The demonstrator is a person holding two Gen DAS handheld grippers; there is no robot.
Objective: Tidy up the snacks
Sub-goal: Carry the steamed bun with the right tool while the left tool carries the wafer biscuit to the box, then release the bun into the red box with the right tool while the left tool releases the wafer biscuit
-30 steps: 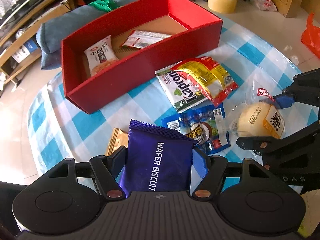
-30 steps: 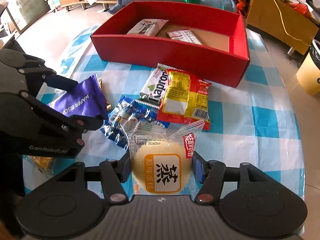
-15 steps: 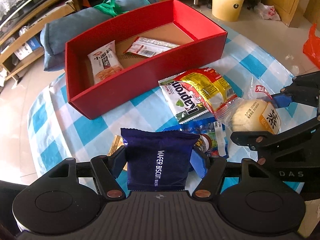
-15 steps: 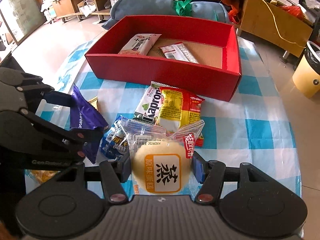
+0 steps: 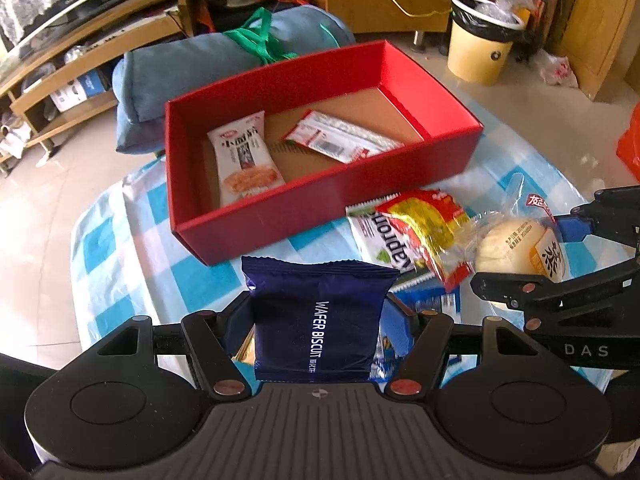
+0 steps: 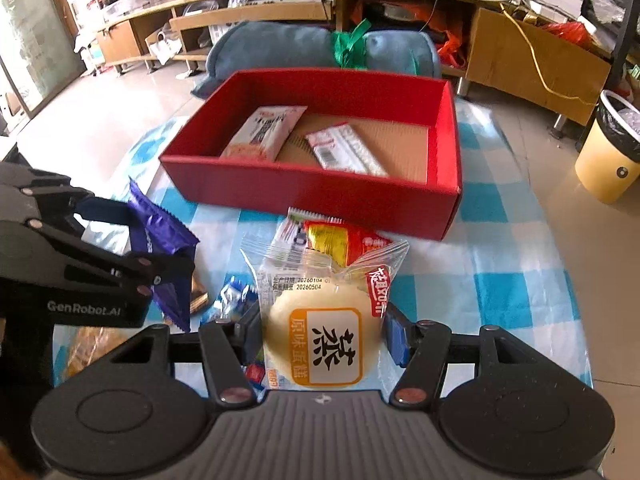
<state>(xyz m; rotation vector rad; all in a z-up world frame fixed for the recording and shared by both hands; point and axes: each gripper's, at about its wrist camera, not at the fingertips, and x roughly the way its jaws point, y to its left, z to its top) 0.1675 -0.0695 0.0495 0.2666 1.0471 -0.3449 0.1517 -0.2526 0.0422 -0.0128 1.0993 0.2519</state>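
My left gripper (image 5: 316,320) is shut on a purple wafer biscuit pack (image 5: 316,320) and holds it above the table, in front of the red box (image 5: 280,216). My right gripper (image 6: 322,336) is shut on a bagged steamed cake (image 6: 324,340), also held up; it shows in the left wrist view (image 5: 516,248) too. The red box (image 6: 320,196) holds a white snack pack (image 5: 244,164) and a long white-red pack (image 5: 340,142). A green-white Kapron pack (image 5: 380,240) and a red-yellow pack (image 5: 428,228) lie on the table near the box.
A blue-white checked cloth (image 5: 120,240) covers the table. Blue snack packs (image 6: 232,300) and a brown pack (image 6: 92,344) lie below the grippers. A blue rolled cushion (image 5: 224,60) lies behind the box. A yellow bin (image 5: 480,52) stands on the floor at the right.
Both grippers have risen with their packs and moved toward the red box, which now sits closer and more central in both views. The wafer pack has tilted upright.
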